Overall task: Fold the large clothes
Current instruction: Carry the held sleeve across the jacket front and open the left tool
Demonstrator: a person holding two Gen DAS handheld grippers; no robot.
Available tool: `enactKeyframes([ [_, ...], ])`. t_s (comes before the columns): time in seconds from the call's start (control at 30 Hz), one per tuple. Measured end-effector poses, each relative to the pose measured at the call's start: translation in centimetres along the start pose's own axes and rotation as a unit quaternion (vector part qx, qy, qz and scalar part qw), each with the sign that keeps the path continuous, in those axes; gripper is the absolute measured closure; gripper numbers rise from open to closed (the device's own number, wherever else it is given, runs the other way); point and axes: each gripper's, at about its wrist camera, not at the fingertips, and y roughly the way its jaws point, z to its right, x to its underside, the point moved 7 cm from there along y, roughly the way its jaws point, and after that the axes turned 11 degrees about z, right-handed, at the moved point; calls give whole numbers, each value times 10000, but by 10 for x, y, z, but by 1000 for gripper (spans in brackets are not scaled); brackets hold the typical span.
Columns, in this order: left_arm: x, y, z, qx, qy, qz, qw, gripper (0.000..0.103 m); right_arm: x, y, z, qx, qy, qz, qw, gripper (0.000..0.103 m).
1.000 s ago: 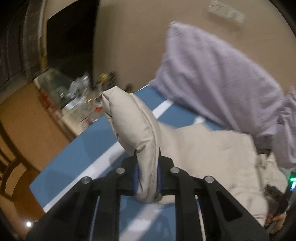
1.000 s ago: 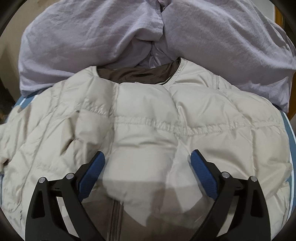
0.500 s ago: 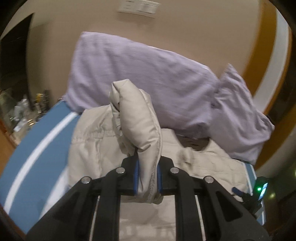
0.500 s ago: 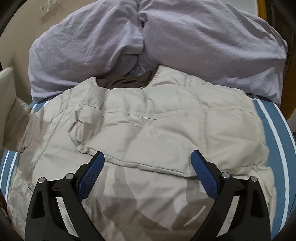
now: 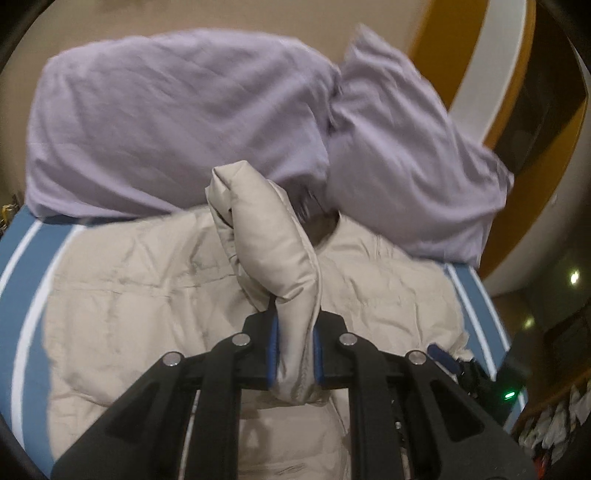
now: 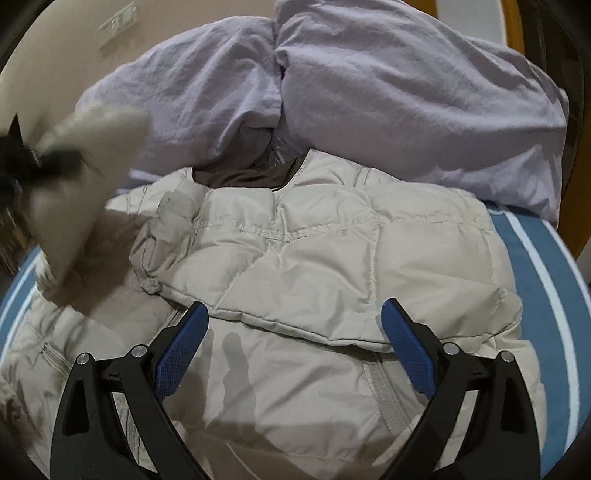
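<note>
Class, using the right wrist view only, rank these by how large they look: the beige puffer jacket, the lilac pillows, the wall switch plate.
1. beige puffer jacket, though nearness to the camera enlarges it
2. lilac pillows
3. wall switch plate, far smallest

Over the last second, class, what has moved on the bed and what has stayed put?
The left gripper, shut on the beige sleeve, carried it from the bed's edge across over the puffer jacket, so it now appears at the left of the right wrist view. The right gripper stayed open and empty above the jacket; the lilac pillows did not move.
</note>
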Motion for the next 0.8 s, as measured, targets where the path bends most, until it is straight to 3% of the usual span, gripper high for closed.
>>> enactKeyframes([
  [0.23, 35, 36, 17, -184, 410, -556, 9974, 82, 6, 3, 12, -189, 489, -14, 9986, 7],
  [0.4, 29, 29, 16, -94, 401, -412, 9983, 55, 7, 2, 12, -253, 618, 6, 9978, 7],
  [0.43, 26, 29, 16, -122, 415, -352, 9984, 54, 7, 2, 12, -257, 628, 8, 9977, 7],
  [0.57, 21, 32, 12, -318, 472, -259, 9980, 53, 7, 2, 13, -265, 674, 24, 9974, 7],
  [0.8, 30, 58, -3, -982, 726, -326, 9920, 53, 9, 2, 14, -285, 747, 24, 9968, 7],
])
